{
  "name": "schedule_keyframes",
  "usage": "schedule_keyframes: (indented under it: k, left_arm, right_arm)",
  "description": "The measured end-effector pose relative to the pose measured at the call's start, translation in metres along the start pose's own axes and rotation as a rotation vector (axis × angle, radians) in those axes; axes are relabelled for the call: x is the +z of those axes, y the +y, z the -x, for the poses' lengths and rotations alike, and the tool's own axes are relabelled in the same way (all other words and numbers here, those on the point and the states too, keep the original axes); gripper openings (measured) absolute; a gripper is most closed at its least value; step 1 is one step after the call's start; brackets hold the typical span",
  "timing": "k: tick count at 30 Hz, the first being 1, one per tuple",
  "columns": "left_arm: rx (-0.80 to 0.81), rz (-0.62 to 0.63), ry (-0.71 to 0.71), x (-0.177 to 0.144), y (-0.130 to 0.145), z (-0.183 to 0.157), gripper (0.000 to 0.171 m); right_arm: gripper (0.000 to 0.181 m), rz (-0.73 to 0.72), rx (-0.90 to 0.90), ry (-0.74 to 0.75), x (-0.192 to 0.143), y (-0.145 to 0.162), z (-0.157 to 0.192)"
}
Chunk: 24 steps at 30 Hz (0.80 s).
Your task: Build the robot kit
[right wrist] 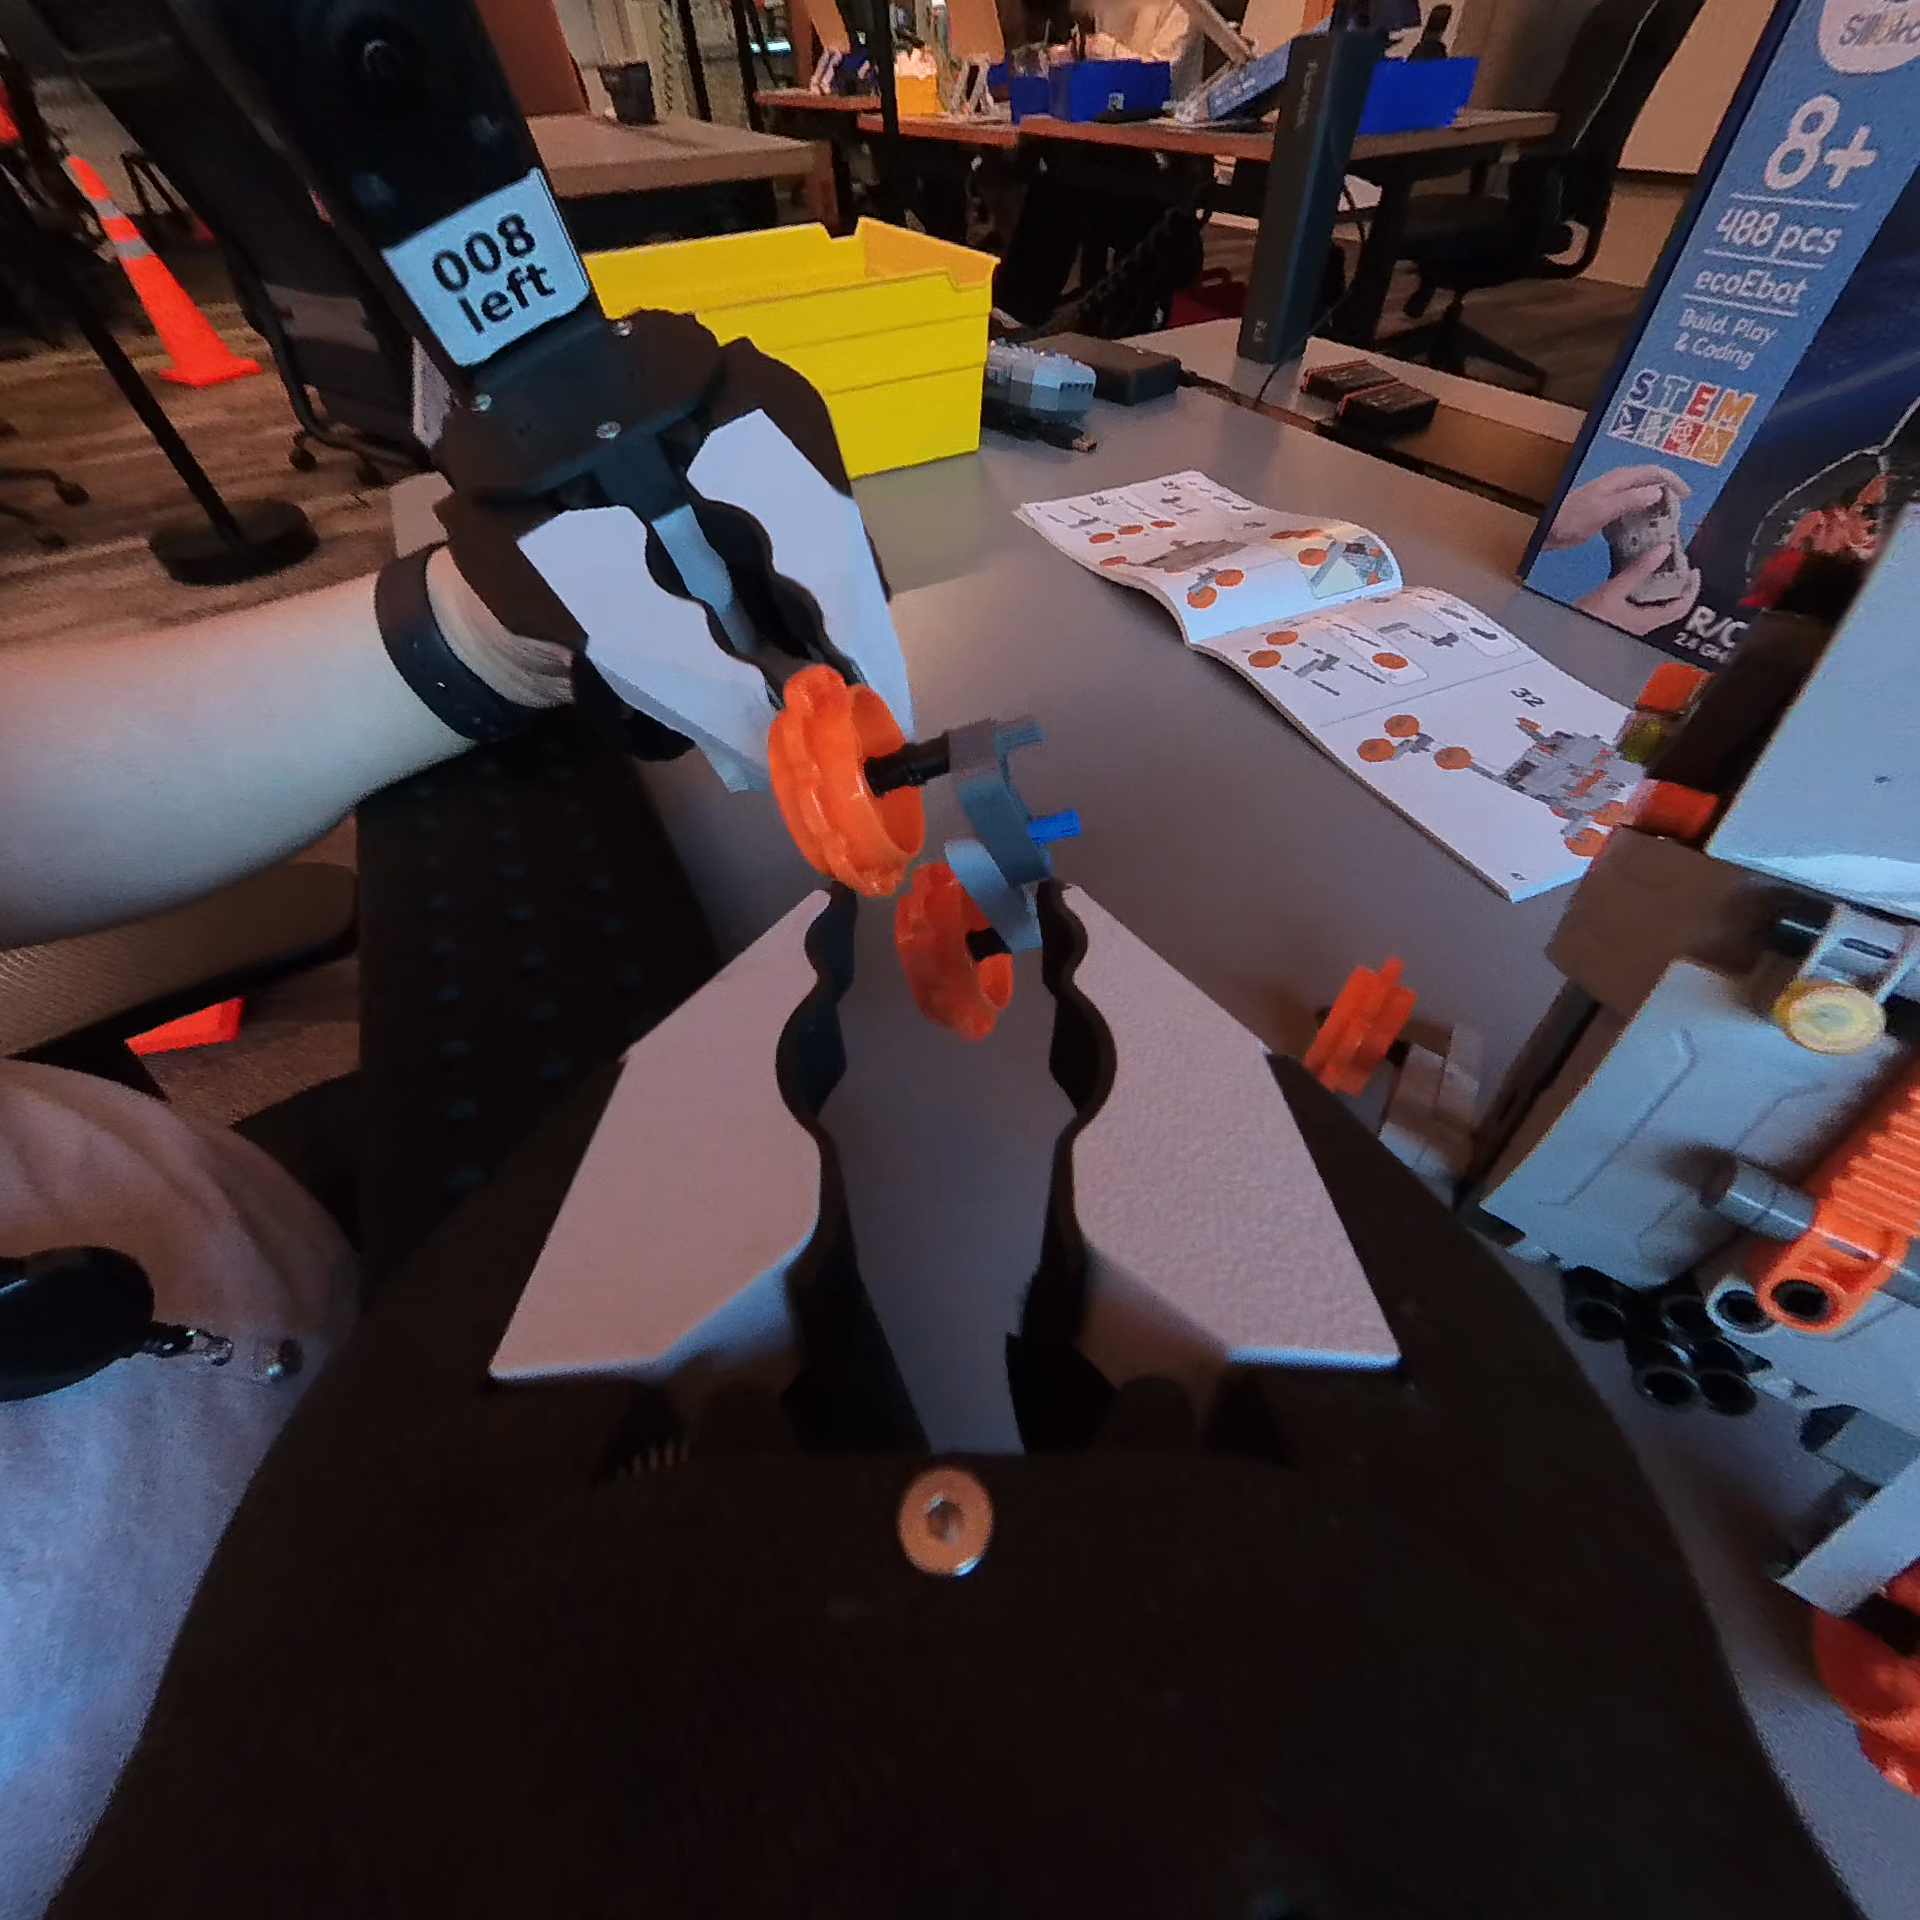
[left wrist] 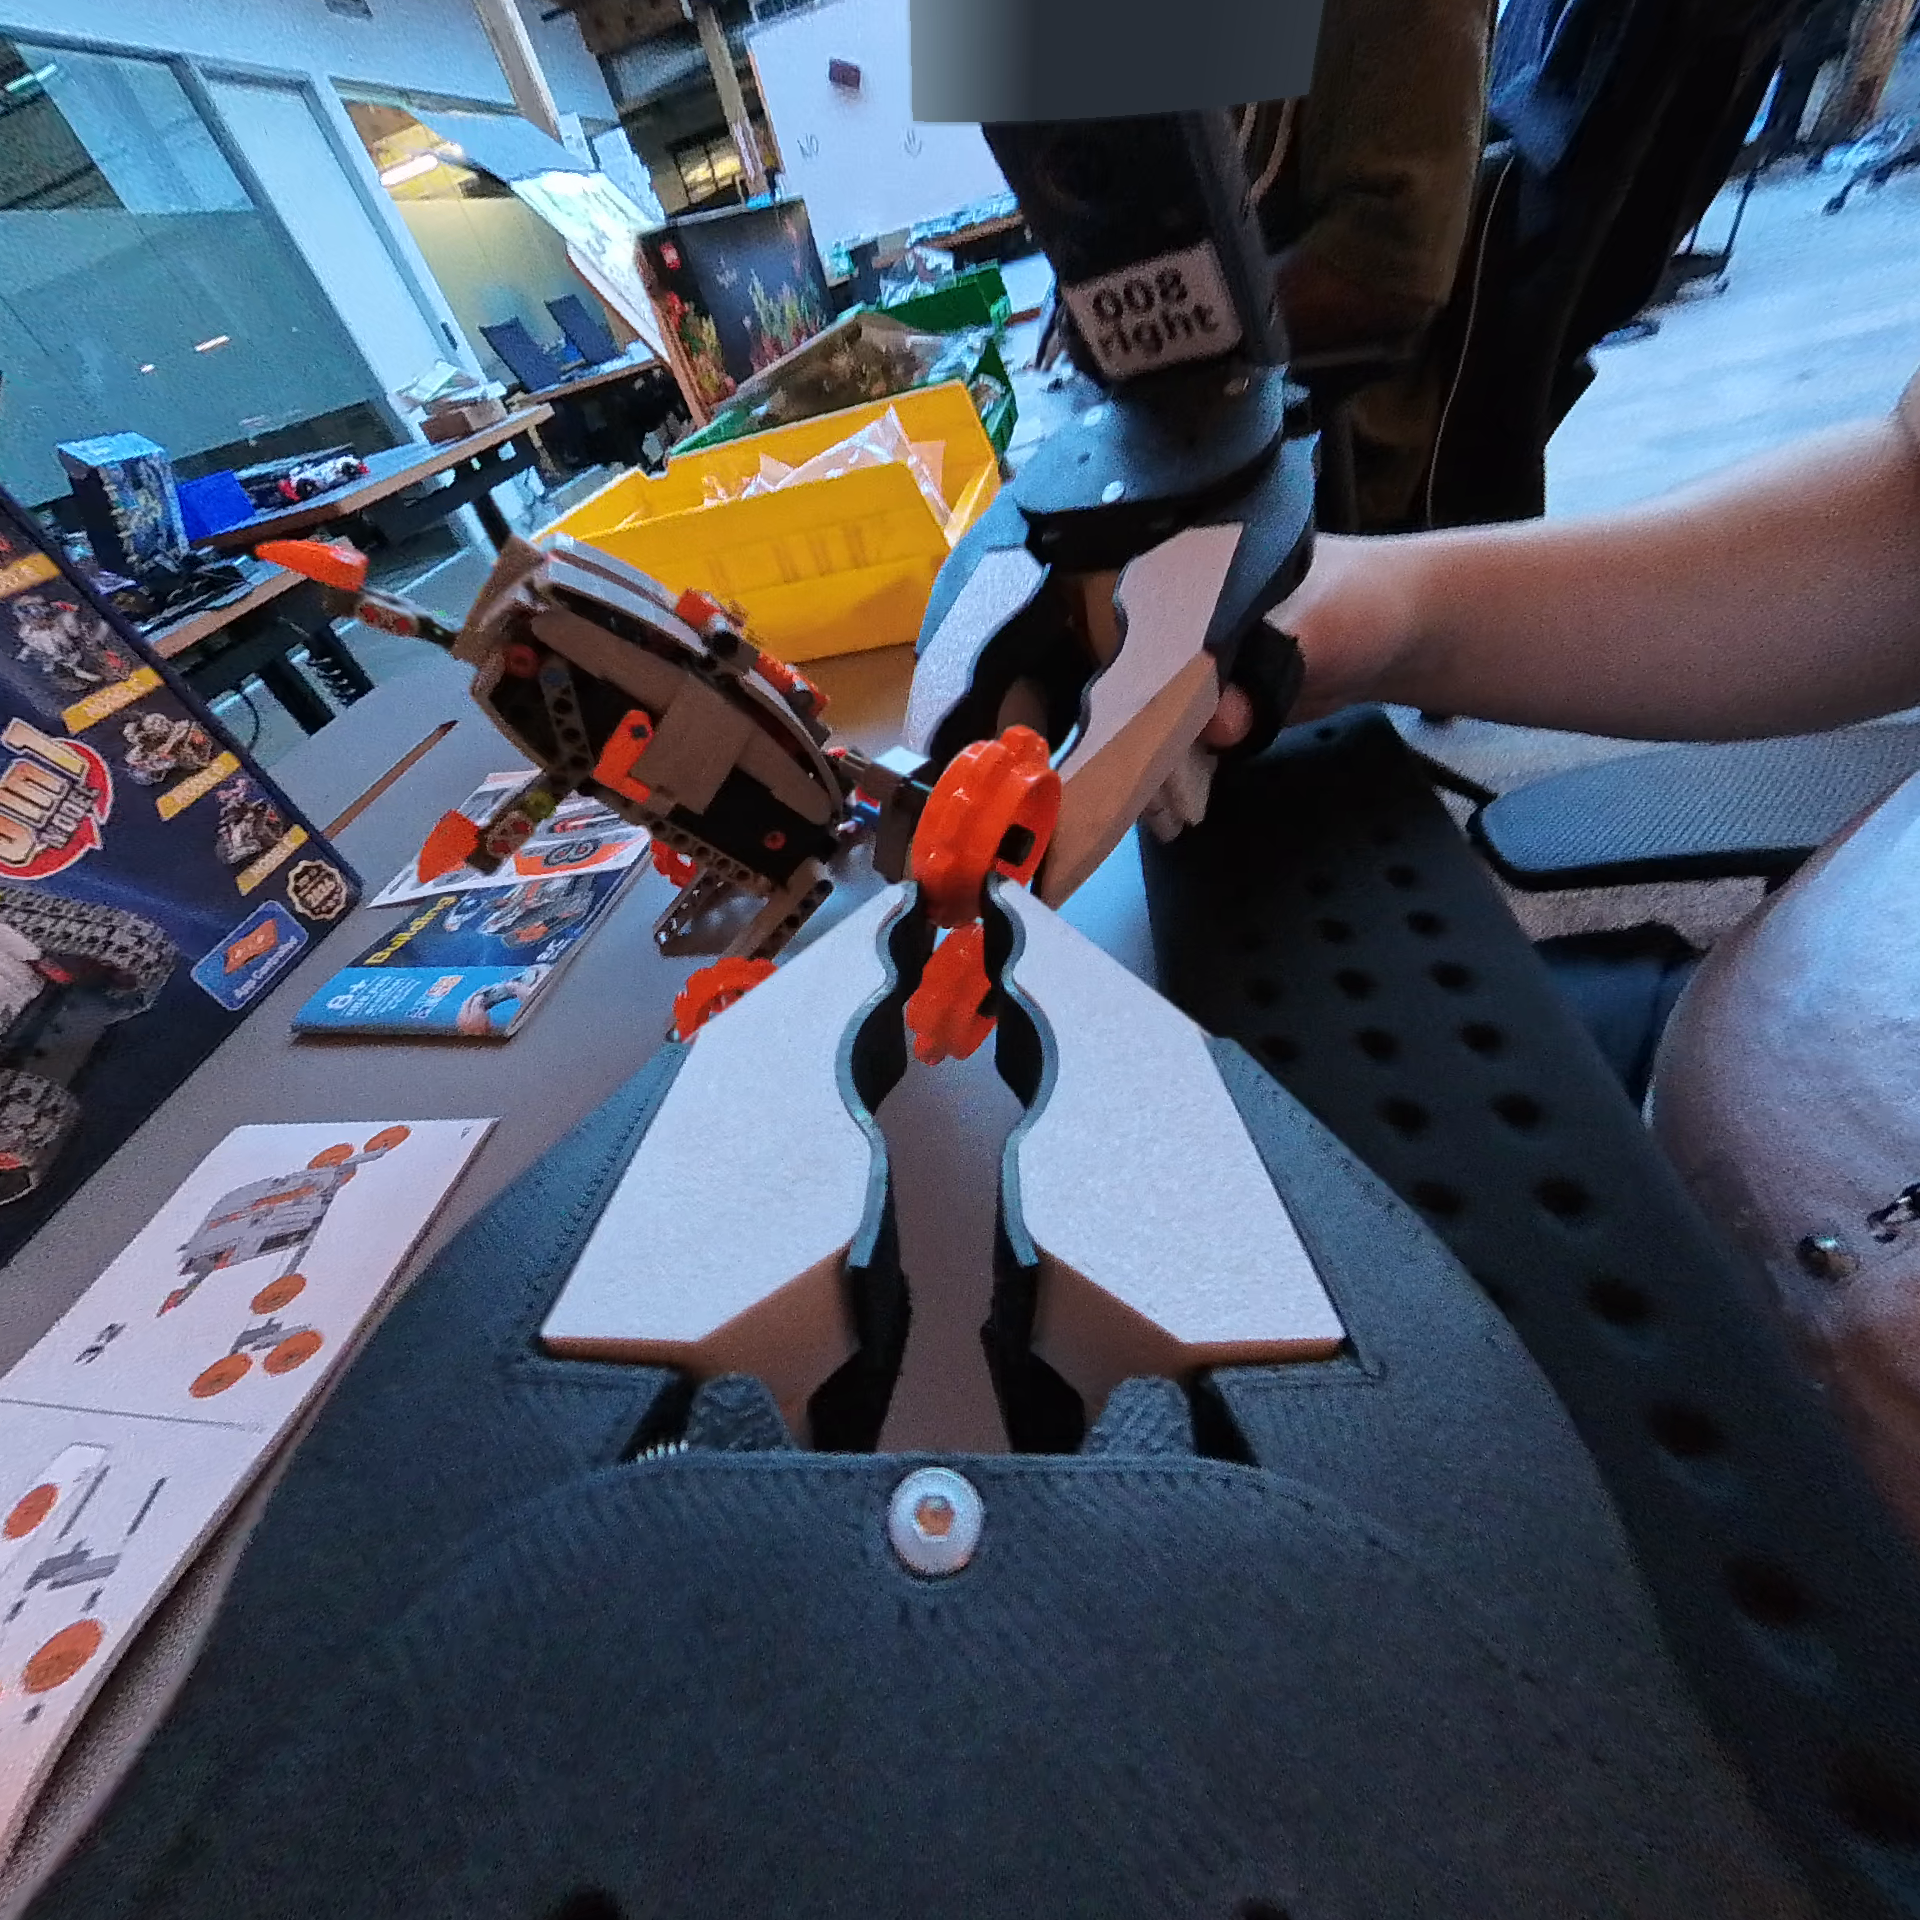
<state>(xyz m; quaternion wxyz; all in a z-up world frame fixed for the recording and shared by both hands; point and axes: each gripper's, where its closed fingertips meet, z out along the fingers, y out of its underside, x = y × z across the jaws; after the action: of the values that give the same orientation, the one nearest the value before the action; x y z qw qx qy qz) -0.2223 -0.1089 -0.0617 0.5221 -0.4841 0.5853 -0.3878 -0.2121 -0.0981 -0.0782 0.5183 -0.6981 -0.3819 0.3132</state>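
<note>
Grippers (left wrist: 951, 914) (right wrist: 945, 914) both clamped on 1 orange-wheeled assembly (right wrist: 914, 831).

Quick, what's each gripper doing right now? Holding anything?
Left gripper: closed on an orange wheel of a small grey wheel piece.
Right gripper: closed on the other orange wheel of the same piece.

Both grippers are showing black ribbed printed bodies, a silver screw at the base, and pale fingers (left wrist: 727, 1164) with wavy black inner edges. Each is wearing a white label. A dark band, perhaps a strap, is circling the left wrist.
</note>
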Motion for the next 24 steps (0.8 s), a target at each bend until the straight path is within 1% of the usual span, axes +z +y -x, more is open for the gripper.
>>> schedule_keyframes:
  k: [2, 5, 9, 13, 15, 16, 17, 19, 24]
  left_arm:
    - [-0.032, -0.054, 0.012, -0.003, -0.010, -0.001, 0.008]
    - [-0.076, -0.110, 0.018, -0.007, -0.018, 0.002, 0.008]
    - [-0.170, -0.174, 0.050, -0.010, -0.026, 0.004, 0.008]
    - [-0.324, -0.239, 0.145, -0.015, -0.034, 0.003, 0.008]
    - [-0.387, -0.272, 0.182, -0.016, -0.038, 0.003, 0.008]
    - [-0.397, -0.279, 0.190, -0.017, -0.038, 0.003, 0.008]
    - [-0.390, -0.285, 0.192, -0.017, -0.039, 0.003, 0.008]
    - [-0.367, -0.288, 0.187, -0.017, -0.040, 0.001, 0.008]
    - [-0.391, -0.309, 0.204, -0.017, -0.042, 0.001, 0.008]
  right_arm:
    - [0.035, -0.022, 0.012, -0.012, 0.000, -0.004, 0.001]
    - [0.034, -0.105, 0.046, -0.046, 0.000, -0.016, 0.007]
    - [0.027, -0.210, 0.112, -0.058, -0.001, -0.029, 0.006]
    - [0.014, -0.256, 0.096, -0.071, -0.002, -0.035, 0.010]
    - [0.017, -0.261, 0.073, -0.062, -0.002, -0.036, 0.010]
    - [0.025, -0.267, 0.068, -0.066, -0.001, -0.038, 0.011]
    - [0.026, -0.269, 0.072, -0.078, 0.000, -0.038, 0.013]
    - [0.019, -0.278, 0.098, -0.092, 0.003, -0.040, 0.015]
    - [0.023, -0.319, 0.162, -0.108, 0.009, -0.045, 0.018]
